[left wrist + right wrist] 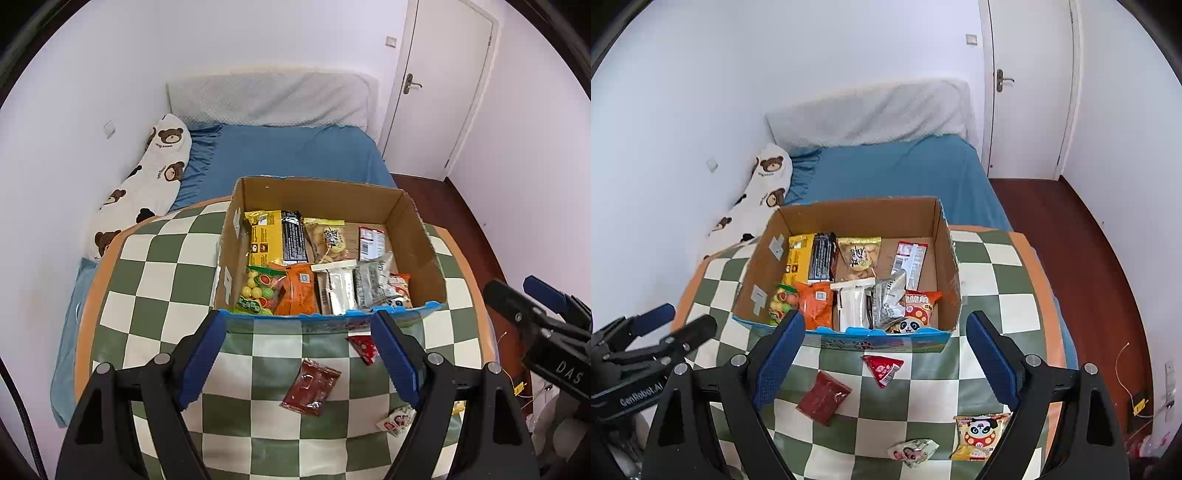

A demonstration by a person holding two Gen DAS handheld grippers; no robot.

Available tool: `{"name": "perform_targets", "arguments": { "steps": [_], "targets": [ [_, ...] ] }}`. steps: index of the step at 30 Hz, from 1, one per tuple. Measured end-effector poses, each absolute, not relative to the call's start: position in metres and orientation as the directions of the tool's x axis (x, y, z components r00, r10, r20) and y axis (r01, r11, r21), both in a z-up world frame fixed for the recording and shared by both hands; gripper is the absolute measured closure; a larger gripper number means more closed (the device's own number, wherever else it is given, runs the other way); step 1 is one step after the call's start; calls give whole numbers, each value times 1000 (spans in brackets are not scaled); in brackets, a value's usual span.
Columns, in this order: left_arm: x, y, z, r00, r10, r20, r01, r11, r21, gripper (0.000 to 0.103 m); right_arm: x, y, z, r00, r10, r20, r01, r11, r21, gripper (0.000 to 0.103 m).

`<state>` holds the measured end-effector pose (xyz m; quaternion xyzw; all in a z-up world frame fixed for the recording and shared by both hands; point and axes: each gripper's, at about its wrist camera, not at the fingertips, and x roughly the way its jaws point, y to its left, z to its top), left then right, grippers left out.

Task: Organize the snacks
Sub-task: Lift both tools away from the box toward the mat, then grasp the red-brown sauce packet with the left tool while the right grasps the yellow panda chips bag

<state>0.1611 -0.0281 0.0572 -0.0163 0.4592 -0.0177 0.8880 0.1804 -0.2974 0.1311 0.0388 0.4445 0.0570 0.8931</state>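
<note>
Both grippers are held spread and empty above the checked table (997, 280): left gripper (299, 354), right gripper (886, 354). The cardboard box (938, 236) at 12 o'clock is nearly filled. Loose packets remain unsorted: dark red packet (824, 402) at 6 o'clock, panda packet (979, 435) at 4 o'clock.

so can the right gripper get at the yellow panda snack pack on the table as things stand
Probably yes. The right gripper is open and empty, and the panda snack pack lies flat on the checkered table, uncovered, nothing between them.
</note>
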Motion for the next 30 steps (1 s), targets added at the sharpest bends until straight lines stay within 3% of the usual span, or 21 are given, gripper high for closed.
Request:
{"name": "perform_targets", "arguments": {
  "steps": [11,17,23,30],
  "targets": [
    [146,-39,45,560,-2,-828,22,1000,12,23,155,-316,112,543,189,-818,-14,976,216,12],
    [156,-55,-22,419,53,-906,93,991,101,23,142,-363,43,407,198,-891,154,947,281,12],
    [174,-75,-101,258,102,-961,200,967,157,23,134,-412,-39,249,127,-960,299,933,201,12],
    [197,-96,-175,114,164,-980,313,930,192,23,140,-426,-120,101,79,-992,275,956,104,12]
  ]
}}
